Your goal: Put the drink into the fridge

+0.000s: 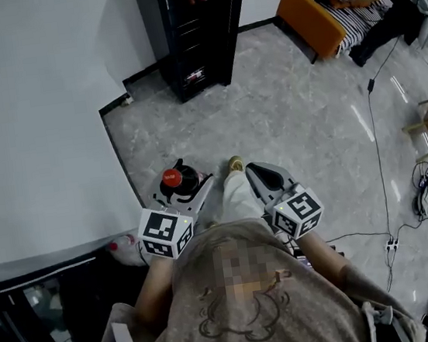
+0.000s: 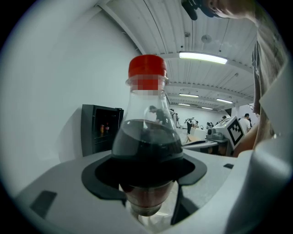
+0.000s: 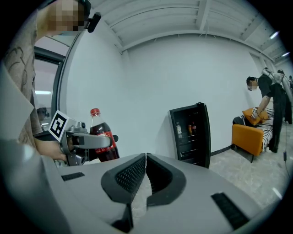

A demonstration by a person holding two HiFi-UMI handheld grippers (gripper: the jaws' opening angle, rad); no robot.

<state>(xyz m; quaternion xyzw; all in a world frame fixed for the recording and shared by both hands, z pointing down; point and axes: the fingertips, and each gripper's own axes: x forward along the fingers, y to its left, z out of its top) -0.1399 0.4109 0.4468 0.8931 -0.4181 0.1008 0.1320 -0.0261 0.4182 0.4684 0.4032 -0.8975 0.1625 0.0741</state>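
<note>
Bright, even indoor light; a ceiling lamp point(image 2: 203, 57) glows at one o'clock, the floor point(image 1: 308, 115) shows pale glare streaks. Gripper views curve and darken at edges.
</note>
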